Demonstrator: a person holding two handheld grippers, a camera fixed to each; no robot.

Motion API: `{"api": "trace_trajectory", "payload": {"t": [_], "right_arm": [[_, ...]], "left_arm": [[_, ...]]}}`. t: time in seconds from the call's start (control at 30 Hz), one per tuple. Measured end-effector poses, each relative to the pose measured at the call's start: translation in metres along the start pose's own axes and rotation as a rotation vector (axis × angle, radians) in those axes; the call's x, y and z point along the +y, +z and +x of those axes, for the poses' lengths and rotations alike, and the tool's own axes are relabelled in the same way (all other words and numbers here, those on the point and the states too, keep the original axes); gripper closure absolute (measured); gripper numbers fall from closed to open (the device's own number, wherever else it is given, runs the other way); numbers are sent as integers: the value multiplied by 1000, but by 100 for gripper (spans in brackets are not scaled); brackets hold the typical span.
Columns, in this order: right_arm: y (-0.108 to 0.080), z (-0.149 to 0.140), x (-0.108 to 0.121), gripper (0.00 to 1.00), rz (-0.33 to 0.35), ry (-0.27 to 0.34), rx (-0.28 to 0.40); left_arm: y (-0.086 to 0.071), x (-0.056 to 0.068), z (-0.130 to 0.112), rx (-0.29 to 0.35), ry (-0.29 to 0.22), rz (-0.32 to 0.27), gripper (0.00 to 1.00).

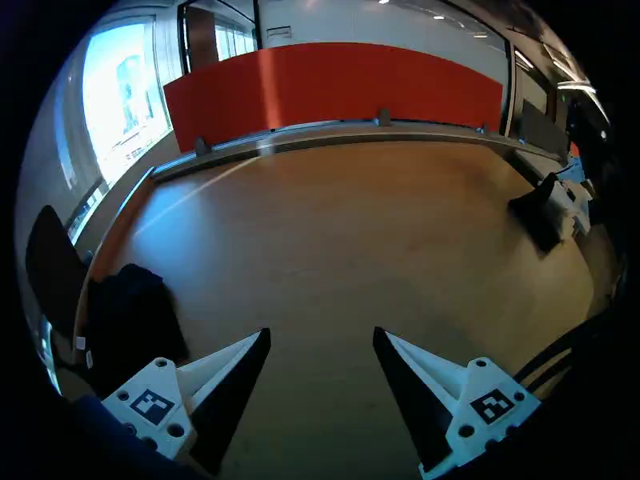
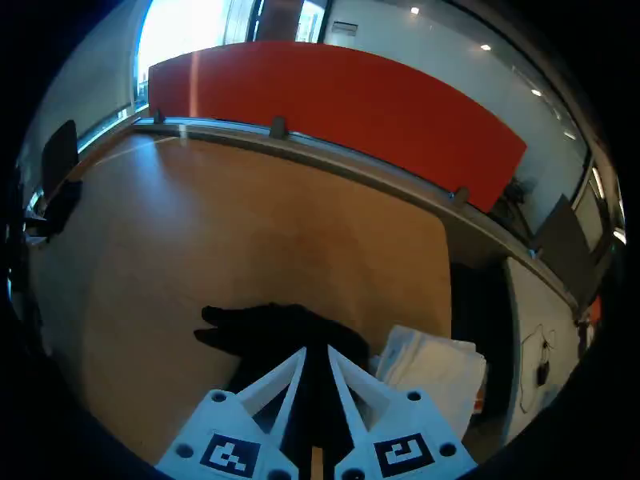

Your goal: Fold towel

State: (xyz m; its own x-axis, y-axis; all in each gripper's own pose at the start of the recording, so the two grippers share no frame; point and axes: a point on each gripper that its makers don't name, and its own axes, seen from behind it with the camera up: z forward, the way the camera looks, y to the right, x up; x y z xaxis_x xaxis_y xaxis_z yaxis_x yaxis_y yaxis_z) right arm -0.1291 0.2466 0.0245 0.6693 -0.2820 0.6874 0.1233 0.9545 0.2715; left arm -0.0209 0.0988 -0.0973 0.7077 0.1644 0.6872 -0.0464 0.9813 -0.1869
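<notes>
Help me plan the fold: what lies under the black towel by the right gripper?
The black crumpled towel rests on the light wooden tabletop. The right gripper covers its near part, hiding whatever lies there.

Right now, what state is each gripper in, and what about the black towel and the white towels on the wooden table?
Left gripper: open, fingers wide apart, nothing between them.
Right gripper: fingers nearly together at the black towel; a grip cannot be confirmed.
Black cloth towel: unfolded, lying rumpled on the wooden table.
White cloth towels: folded, piled beside the black towel.
</notes>
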Motion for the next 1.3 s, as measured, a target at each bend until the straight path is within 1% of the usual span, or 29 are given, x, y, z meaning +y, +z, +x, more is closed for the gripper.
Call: {"api": "trace_trajectory", "payload": {"t": [0.17,0.47,0.77,1.07,1.3], "right_arm": [[-1,-15,1,95,-14,2,-23],[-3,-38,5,95,-42,4,-64],[-2,-67,6,95,-69,14,-116],[-1,-102,9,95,-99,55,-182],[4,-122,15,95,-124,108,-218]], "left_arm": [[-1,-2,0,0,1,2,5],[-3,-9,-1,0,0,12,5],[-4,-10,-2,3,8,18,5],[-7,-12,-3,4,10,27,5],[-9,-11,-5,2,19,34,5]]}}
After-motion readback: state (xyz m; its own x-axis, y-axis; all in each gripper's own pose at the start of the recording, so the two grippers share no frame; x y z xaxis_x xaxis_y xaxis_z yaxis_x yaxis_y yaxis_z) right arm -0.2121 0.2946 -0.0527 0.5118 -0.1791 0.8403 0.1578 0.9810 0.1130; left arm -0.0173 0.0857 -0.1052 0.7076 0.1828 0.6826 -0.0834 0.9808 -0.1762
